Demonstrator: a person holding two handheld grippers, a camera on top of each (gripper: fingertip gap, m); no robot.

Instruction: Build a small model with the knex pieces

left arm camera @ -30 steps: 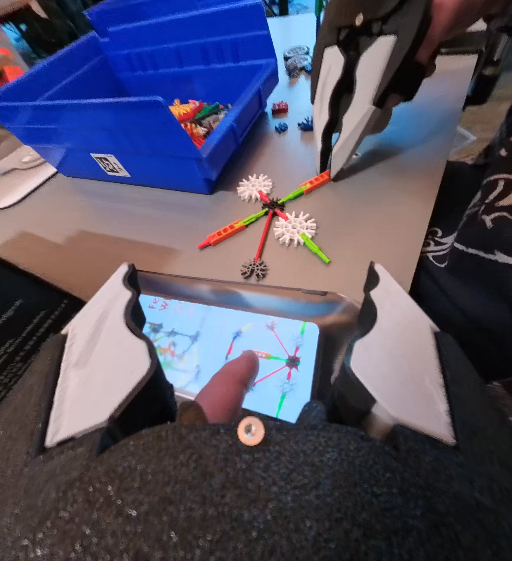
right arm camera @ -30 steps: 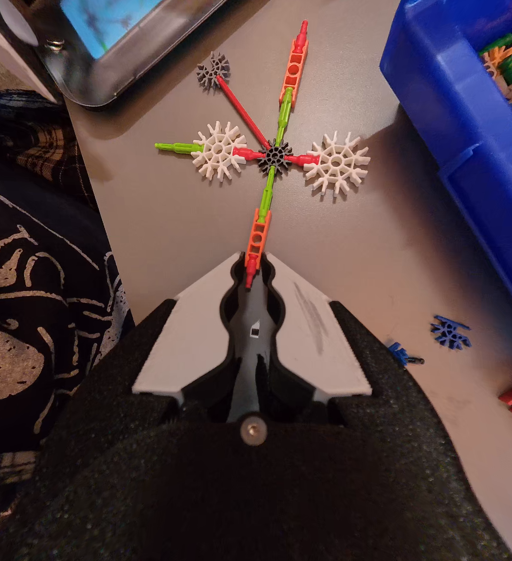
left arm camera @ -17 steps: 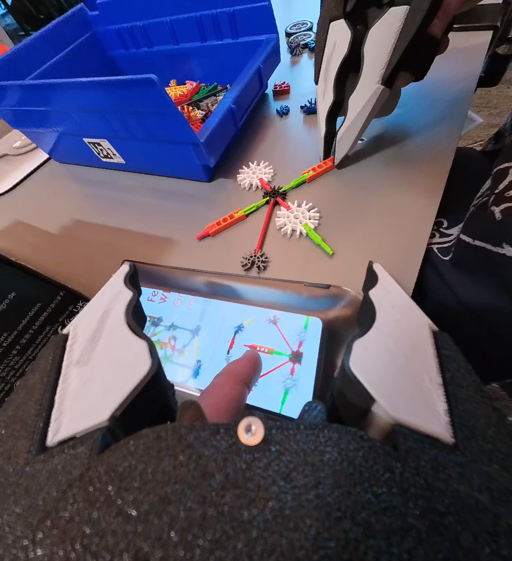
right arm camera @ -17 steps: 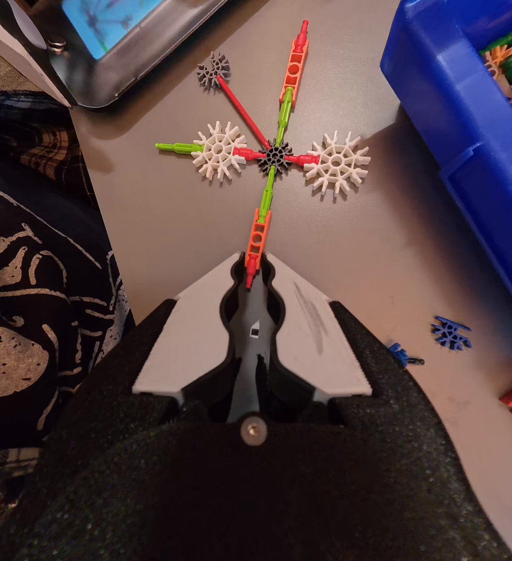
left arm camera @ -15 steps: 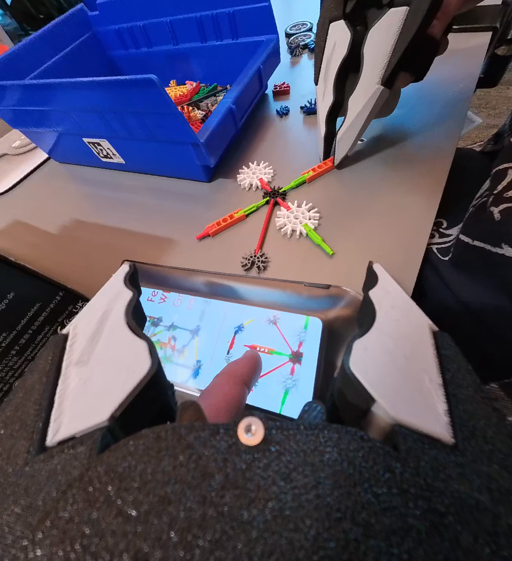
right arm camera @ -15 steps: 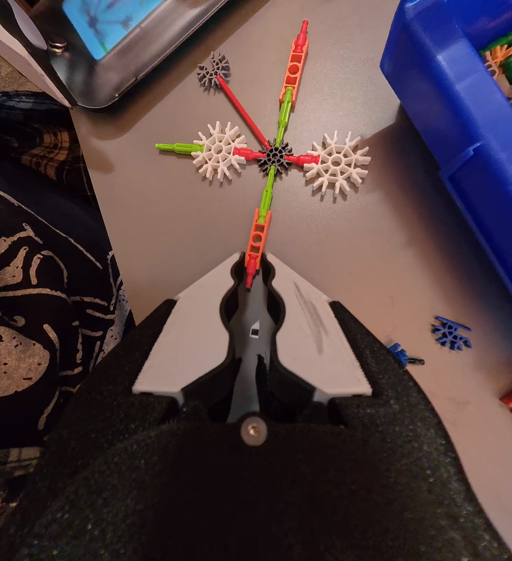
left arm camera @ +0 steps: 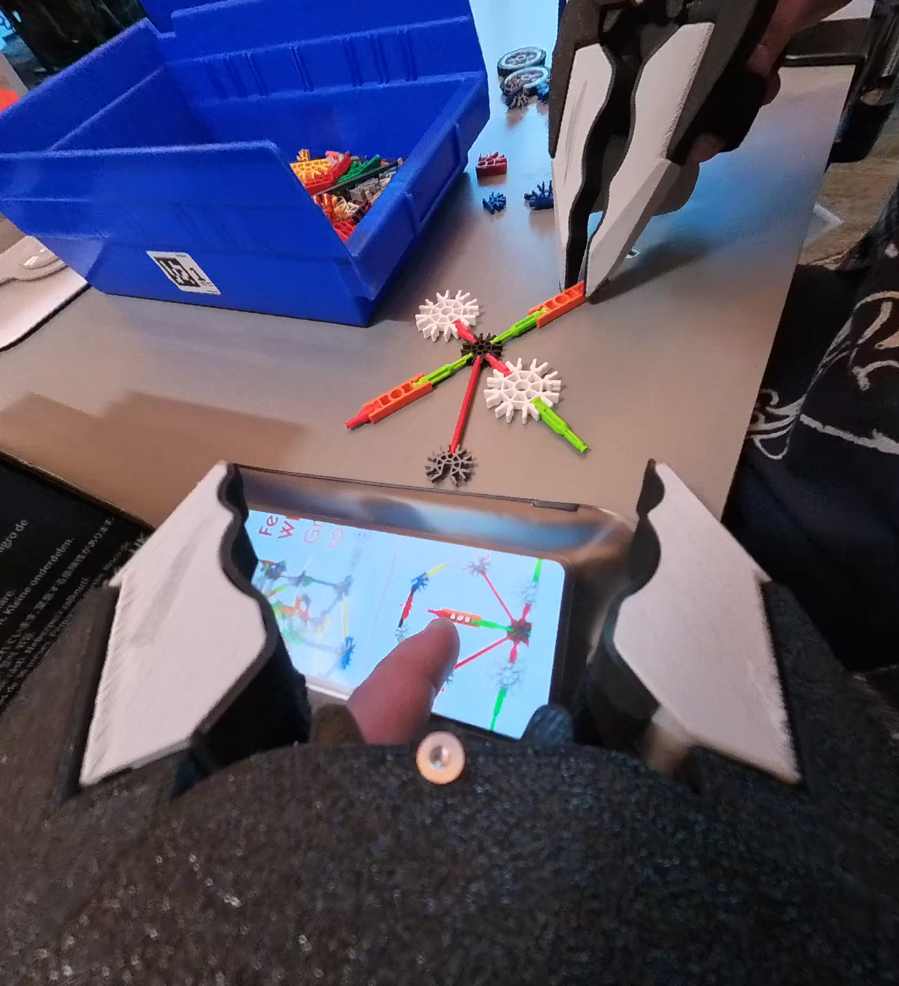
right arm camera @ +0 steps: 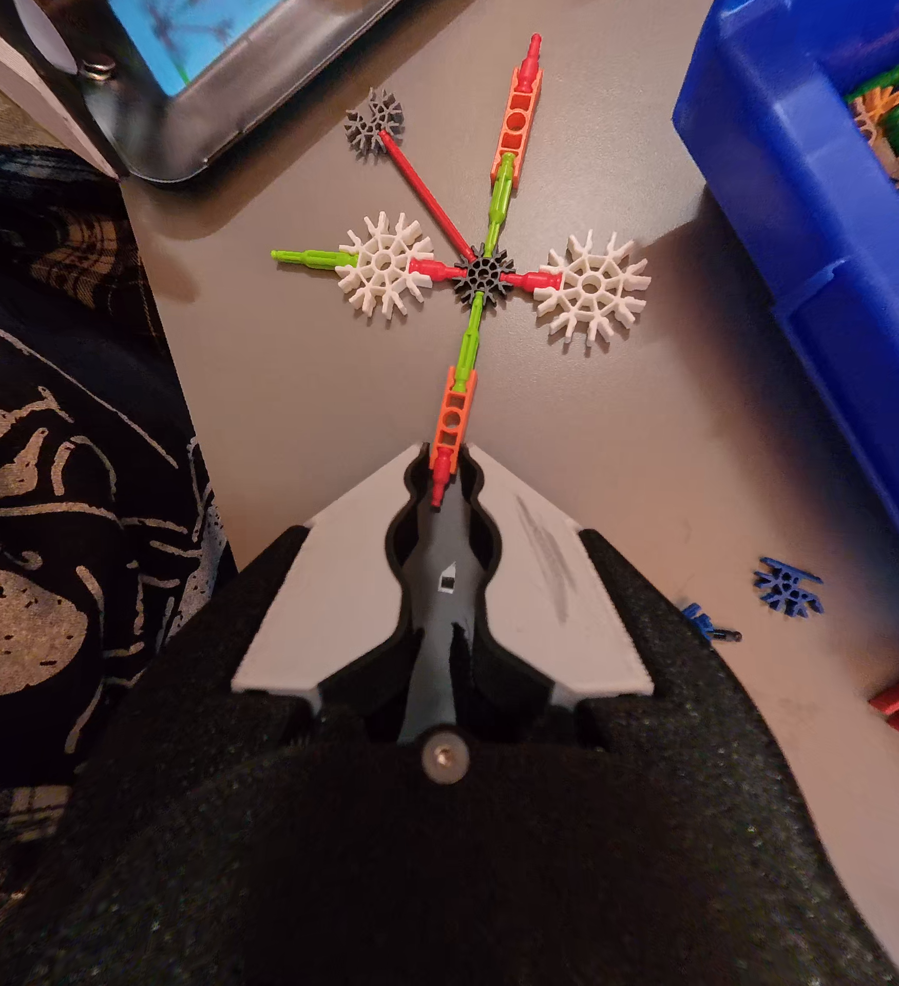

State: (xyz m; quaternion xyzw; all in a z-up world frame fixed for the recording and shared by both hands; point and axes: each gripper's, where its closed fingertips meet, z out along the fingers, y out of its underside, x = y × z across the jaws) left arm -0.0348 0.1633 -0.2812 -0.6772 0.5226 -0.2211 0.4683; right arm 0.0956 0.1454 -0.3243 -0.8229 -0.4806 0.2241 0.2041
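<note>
A: Left wrist view first. The left hand-held gripper (left arm camera: 439, 533) has its jaws spread wide on either side of a tablet (left arm camera: 420, 603), which sits between them over the near edge of the table (left arm camera: 169, 373); whether the jaws are pressing on it I cannot tell. A finger (left arm camera: 410, 677) rests on the lit screen.

B: And out past it, the rod-and-connector toy (left arm camera: 482, 349) lies flat near the table's right edge, with the blue bin (left arm camera: 212, 213) of loose pieces toward the far left corner.

A: The right hand-held gripper (left arm camera: 578, 283) comes down steeply there, tips on the orange end piece (left arm camera: 556, 304) of the toy's far arm.

B: Two small blue connectors (left arm camera: 494, 203) and a dark red block (left arm camera: 491, 165) lie behind it, wheels (left arm camera: 522, 61) near the far edge.

A: Over to the right wrist view. The jaws are drawn nearly together, pinching the orange piece and its red rod tip (right arm camera: 442, 480).

B: That toy looks light, thin, hard plastic. Snap joints, I'd judge, so a pull at one arm's end could pop it loose or swing the whole star.

A: The black hub (right arm camera: 483, 275) would be the steadier hold, being the middle of it all. The white snowflake connectors (right arm camera: 386, 264) have thin prongs, and smooth rods could slip between the jaws.

B: The grey connector (right arm camera: 375, 125) on the long red rod sits just beside the tablet's corner.
</note>
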